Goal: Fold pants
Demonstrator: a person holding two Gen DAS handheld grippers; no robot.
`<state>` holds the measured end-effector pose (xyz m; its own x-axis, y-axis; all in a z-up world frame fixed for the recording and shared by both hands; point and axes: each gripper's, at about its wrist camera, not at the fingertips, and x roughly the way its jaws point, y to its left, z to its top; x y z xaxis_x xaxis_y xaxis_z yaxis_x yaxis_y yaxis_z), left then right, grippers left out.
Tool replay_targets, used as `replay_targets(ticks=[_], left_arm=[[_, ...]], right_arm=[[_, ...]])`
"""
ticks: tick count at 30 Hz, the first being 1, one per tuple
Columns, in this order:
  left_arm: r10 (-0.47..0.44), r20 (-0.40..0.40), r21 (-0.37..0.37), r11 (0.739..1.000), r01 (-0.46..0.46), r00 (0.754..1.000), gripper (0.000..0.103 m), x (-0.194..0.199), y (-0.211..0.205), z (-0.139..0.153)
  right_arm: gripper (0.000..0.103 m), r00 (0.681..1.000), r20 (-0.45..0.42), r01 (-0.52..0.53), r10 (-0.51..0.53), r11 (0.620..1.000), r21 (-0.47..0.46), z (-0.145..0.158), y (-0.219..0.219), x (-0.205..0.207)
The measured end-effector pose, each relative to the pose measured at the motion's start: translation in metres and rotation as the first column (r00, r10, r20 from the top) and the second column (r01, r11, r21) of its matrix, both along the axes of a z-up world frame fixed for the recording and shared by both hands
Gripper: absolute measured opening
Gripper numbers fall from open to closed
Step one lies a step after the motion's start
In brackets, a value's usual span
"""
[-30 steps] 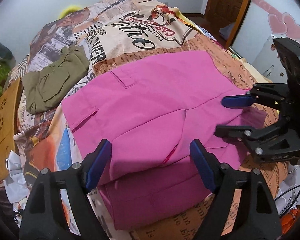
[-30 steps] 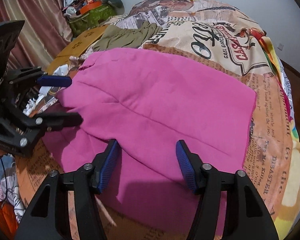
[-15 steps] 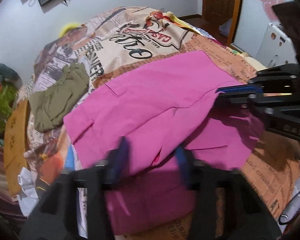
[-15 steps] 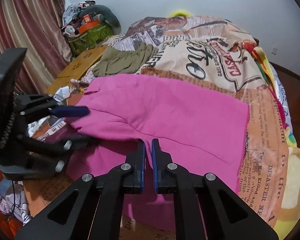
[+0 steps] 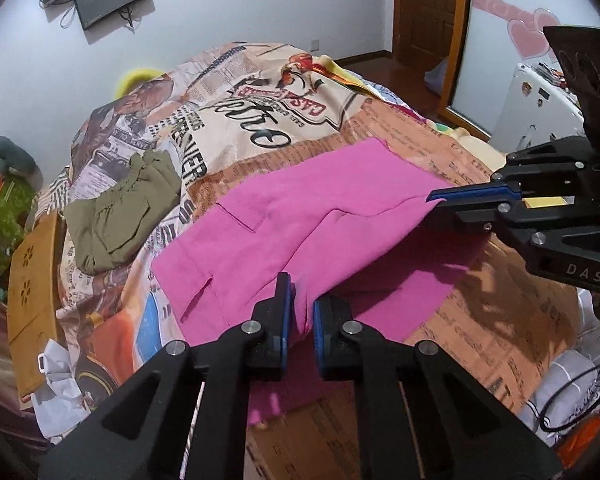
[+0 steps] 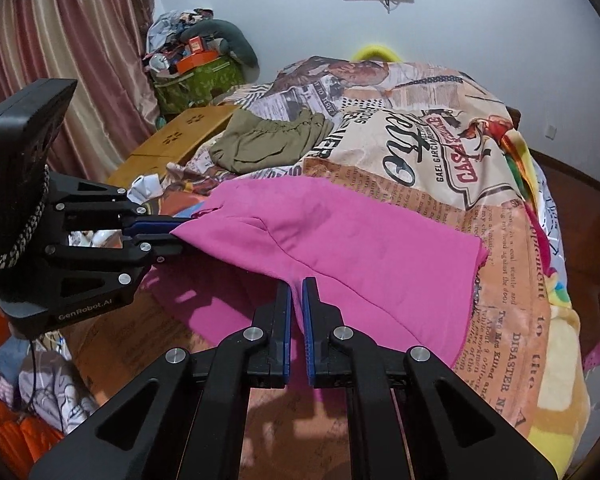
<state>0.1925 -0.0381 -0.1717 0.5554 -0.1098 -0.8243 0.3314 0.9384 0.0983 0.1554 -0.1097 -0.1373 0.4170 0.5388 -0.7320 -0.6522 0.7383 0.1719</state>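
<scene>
Pinching the near edge of the pink pants (image 5: 300,216), the left gripper (image 5: 299,300) has its blue pads drawn almost together on a fold of the cloth, the jaws having just been closing with the fabric between them. Over on the other side, the right gripper (image 6: 296,300) likewise has its jaws narrowed onto the same garment's edge, cloth clamped between the pads. Each tool also shows in the other's view (the right one comes in from the right of the left camera's picture, biting the fabric side-on). The pants lie across a bedspread (image 5: 260,120) printed like old newspapers, with the gripped edge raised off the cover and casting a shadow on a lower pink layer beneath. Farther back on the bed, well apart from the pink cloth, sits a crumpled olive-green garment (image 5: 120,216). A wooden board (image 6: 172,144) rests at the bed's side, near a striped curtain (image 6: 60,60).
</scene>
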Motion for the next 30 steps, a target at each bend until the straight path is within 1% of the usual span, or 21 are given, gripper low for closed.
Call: replay_targets(ticks=[2, 5, 9, 11, 14, 15, 16, 17, 18, 19, 21, 24, 25, 30], left_arm=[[-0.003, -0.017, -0.006, 1.0, 0.003, 1.0, 0.01, -0.003, -0.001, -0.004], [-0.002, -0.059, -0.01, 1.0, 0.002, 0.998, 0.01, -0.005, -0.003, -0.014], [-0.007, -0.11, -0.01, 1.0, 0.006, 0.994, 0.011, -0.007, -0.004, -0.028], [-0.006, -0.117, -0.011, 1.0, 0.005, 0.993, 0.014, -0.009, -0.002, -0.03], [-0.002, -0.123, -0.023, 1.0, -0.001, 0.992, 0.024, -0.011, 0.0, -0.028], [0.002, -0.124, -0.028, 1.0, -0.006, 0.992, 0.03, -0.012, 0.002, -0.027], [0.008, -0.124, -0.03, 0.999, -0.012, 0.992, 0.039, -0.012, 0.004, -0.026], [0.014, -0.12, -0.032, 0.999, -0.018, 0.993, 0.044, -0.013, 0.006, -0.025], [0.019, -0.115, -0.034, 0.999, -0.023, 0.993, 0.051, -0.013, 0.008, -0.023], [0.025, -0.107, -0.033, 0.999, -0.029, 0.994, 0.055, -0.015, 0.009, -0.021], [0.042, -0.091, -0.034, 0.998, -0.045, 0.995, 0.059, -0.018, 0.015, -0.016], [0.071, -0.072, -0.054, 0.996, -0.074, 0.995, 0.068, -0.021, 0.026, -0.007], [0.088, -0.06, -0.062, 0.994, -0.092, 0.994, 0.069, -0.023, 0.032, -0.002], [0.195, 0.022, -0.075, 0.978, -0.193, 0.981, 0.069, -0.025, 0.058, 0.018]], right_arm=[[0.005, 1.0, -0.002, -0.002, 0.002, 1.0, -0.008, -0.003, -0.001, -0.003], [0.005, 0.999, -0.034, 0.001, -0.002, 1.0, -0.02, -0.012, 0.0, -0.003], [0.005, 0.995, -0.1, -0.001, -0.003, 0.999, -0.033, -0.028, 0.001, -0.003], [0.006, 0.989, -0.146, -0.001, -0.004, 0.999, -0.032, -0.036, 0.0, -0.001], [0.007, 0.983, -0.182, 0.007, -0.013, 0.999, -0.035, -0.043, -0.002, -0.003], [0.008, 0.981, -0.192, 0.012, -0.018, 0.999, -0.032, -0.043, -0.003, -0.003], [0.01, 0.98, -0.196, 0.017, -0.022, 0.999, -0.028, -0.043, -0.005, -0.004], [0.014, 0.979, -0.2, 0.025, -0.03, 0.999, -0.026, -0.042, -0.006, -0.003], [0.02, 0.979, -0.201, 0.036, -0.04, 0.999, -0.024, -0.041, -0.008, -0.004], [0.024, 0.98, -0.194, 0.049, -0.052, 0.999, -0.024, -0.04, -0.01, -0.005], [0.042, 0.982, -0.167, 0.079, -0.082, 0.997, -0.025, -0.035, -0.013, -0.008], [0.043, 0.985, -0.142, 0.096, -0.097, 0.995, -0.015, -0.026, -0.019, -0.011], [0.043, 0.985, -0.136, 0.102, -0.103, 0.995, -0.013, -0.024, -0.021, -0.011], [0.043, 0.98, -0.117, 0.166, -0.164, 0.986, 0.007, -0.015, -0.039, -0.008]])
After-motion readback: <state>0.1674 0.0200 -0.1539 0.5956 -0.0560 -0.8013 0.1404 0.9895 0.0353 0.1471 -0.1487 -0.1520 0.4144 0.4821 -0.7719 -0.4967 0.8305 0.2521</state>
